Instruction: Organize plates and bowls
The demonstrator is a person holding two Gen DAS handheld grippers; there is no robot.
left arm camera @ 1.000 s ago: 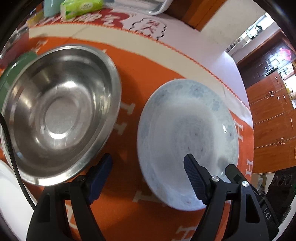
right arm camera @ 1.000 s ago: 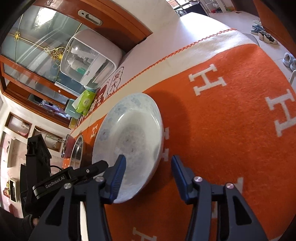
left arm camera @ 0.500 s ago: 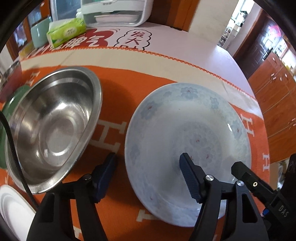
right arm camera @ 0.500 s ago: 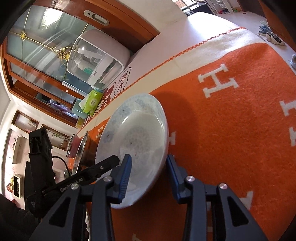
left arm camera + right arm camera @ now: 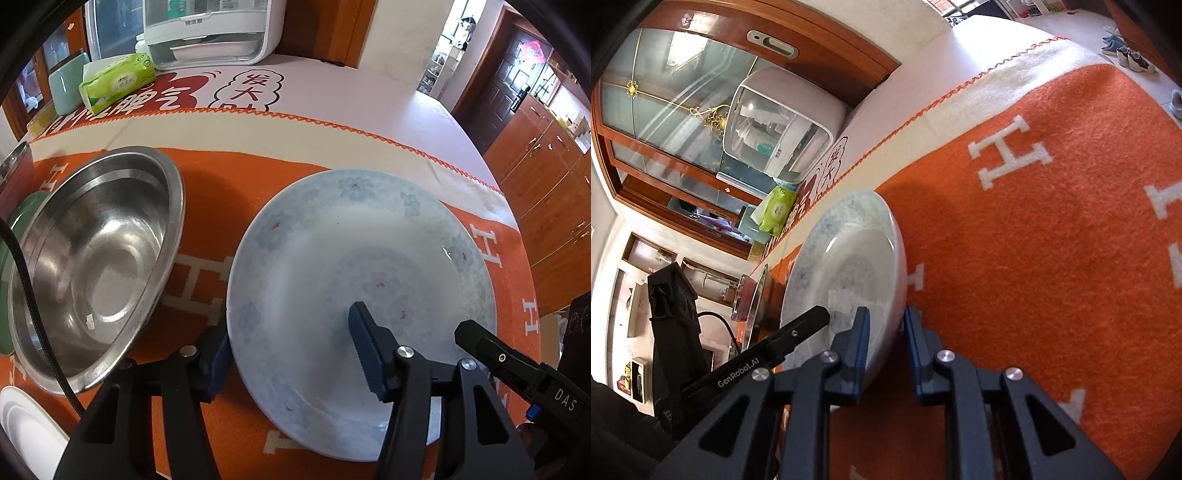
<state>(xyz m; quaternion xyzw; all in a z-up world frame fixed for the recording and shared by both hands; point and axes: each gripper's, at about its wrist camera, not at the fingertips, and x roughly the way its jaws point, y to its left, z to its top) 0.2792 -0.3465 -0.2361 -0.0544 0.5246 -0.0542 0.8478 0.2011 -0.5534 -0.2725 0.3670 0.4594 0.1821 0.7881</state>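
Both your grippers have just been closing on the blue flowered plate (image 5: 354,280) beside the steel bowl (image 5: 96,258): the right gripper (image 5: 884,350) looks pinched on its near rim, the left gripper (image 5: 291,354) half open around its left rim, ready to lift.

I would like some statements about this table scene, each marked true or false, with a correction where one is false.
1. The steel bowl holds food. False: it is empty.
2. The floral plate lies on the orange cloth. True.
3. The right hand-held gripper has the plate's rim between its fingers. True; its jaws have just been closing.
4. The left hand-held gripper straddles the steel bowl's rim. False: it straddles the plate's rim, and its jaws have just been closing.
5. The green tissue pack sits inside the plate. False: it lies far behind, near the white appliance.
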